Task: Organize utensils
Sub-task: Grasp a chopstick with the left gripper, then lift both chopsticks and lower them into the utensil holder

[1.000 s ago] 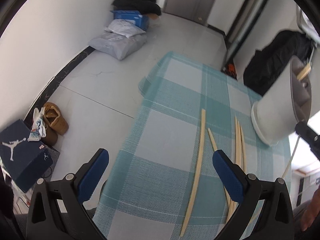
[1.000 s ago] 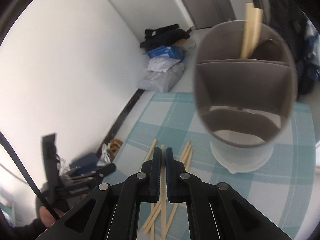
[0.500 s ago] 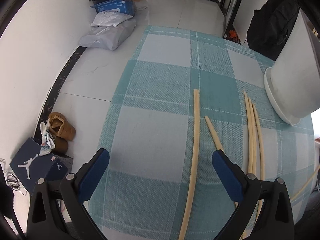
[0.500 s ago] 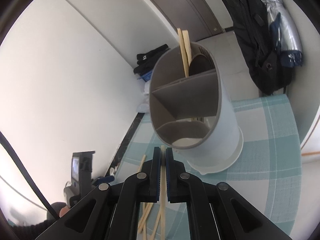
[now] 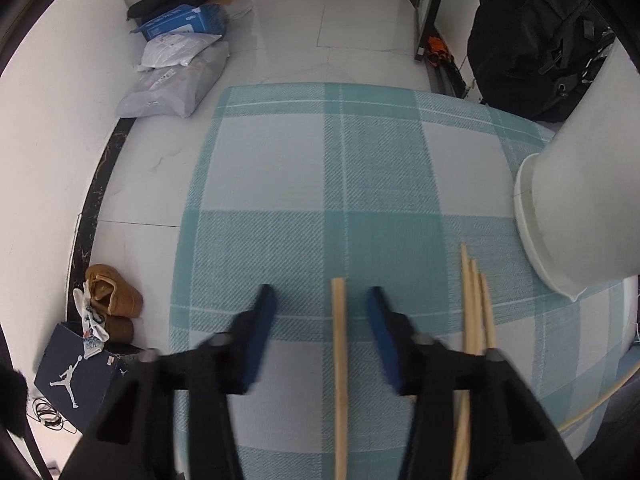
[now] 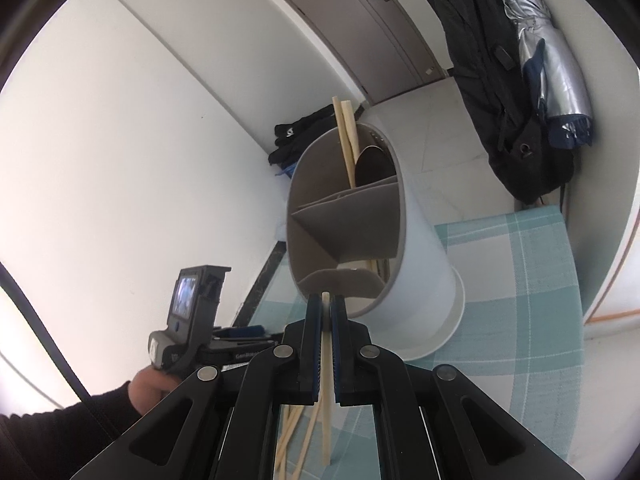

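**Chopsticks into the divided holder — left closing in, right loaded**

On my right-wrist feed the white holder (image 6: 404,264) stands on the teal plaid cloth (image 6: 520,320), its grey insert split into compartments. Two chopsticks (image 6: 346,136) stick up out of the far compartment, leaning on the divider; the near compartments look bare as far as I can see in. At least one more stick shows low inside, behind the middle wall — which section it is in I cannot tell.

My right gripper (image 6: 326,304) is clenched on a single chopstick (image 6: 327,384), its tip poking out just in front of the holder's near rim. Loose chopsticks (image 6: 294,428) lie on the cloth below it.

My left gripper (image 5: 322,300) points down at the cloth, jaws closing, with one chopstick (image 5: 339,344) between the blue pads, not yet pinched. Three more sticks (image 5: 474,312) lie just right of it, near the holder's base (image 5: 536,240).

Writing: a Jumpman logo on the dark shoebox (image 5: 76,380) on the floor. Blue carton (image 5: 180,22) by the wall has white lettering, too small to read. "GenRobot"-style text on the left unit, partly hidden.
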Demonstrator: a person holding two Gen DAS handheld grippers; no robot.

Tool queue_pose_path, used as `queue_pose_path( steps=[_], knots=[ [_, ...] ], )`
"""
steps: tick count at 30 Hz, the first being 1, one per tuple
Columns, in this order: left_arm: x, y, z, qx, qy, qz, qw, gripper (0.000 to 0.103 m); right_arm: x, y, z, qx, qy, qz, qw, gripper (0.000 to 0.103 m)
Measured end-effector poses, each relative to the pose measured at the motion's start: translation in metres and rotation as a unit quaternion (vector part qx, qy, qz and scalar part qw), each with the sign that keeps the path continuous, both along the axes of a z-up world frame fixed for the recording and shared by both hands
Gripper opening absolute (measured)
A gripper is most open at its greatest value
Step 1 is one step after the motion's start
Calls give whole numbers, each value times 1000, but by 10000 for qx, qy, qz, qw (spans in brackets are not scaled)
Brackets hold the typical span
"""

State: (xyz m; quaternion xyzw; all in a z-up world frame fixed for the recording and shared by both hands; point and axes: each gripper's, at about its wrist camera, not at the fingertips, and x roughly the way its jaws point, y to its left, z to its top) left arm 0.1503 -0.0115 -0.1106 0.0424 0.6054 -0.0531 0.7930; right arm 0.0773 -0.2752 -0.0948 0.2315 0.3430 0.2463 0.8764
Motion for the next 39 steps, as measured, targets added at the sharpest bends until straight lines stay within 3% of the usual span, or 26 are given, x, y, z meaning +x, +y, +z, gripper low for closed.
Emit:
queue_pose_path(
  steps=[1, 2, 7, 15, 21, 27, 31, 39],
  knots=[
    [1, -2, 0, -33, 28, 8, 10000, 11, 2, 0, 0, -17, -5, -1, 10000, 4],
    [2, -5, 0, -78, 45, 25, 10000, 5, 2, 0, 0, -31, -19, -1, 10000, 4],
    [-1, -4, 5, -362, -109, 287, 9989, 3, -4, 3, 6, -170, -195, 52, 9997, 4],
    [-21, 6, 50, -784, -917, 644, 9906, 3, -16, 6, 14, -298, -403, 17, 9987, 4],
    [-59, 13, 102, -1133, -1911, 792, 9718, 3, -31, 11, 22, -504, -547, -82, 9972, 4],
    [-93, 14, 126, -1612, -2565, 920, 9486, 3, -49, 19, 31, -696, -711, -210, 9948, 4],
    [-103, 19, 129, -1921, -2711, 1018, 9377, 3, -60, 21, 34, -818, -731, -297, 9935, 4],
    [-124, 22, 141, -2200, -2926, 1090, 9242, 3, -85, 34, 42, -1105, -870, -347, 9895, 4]
  ],
)
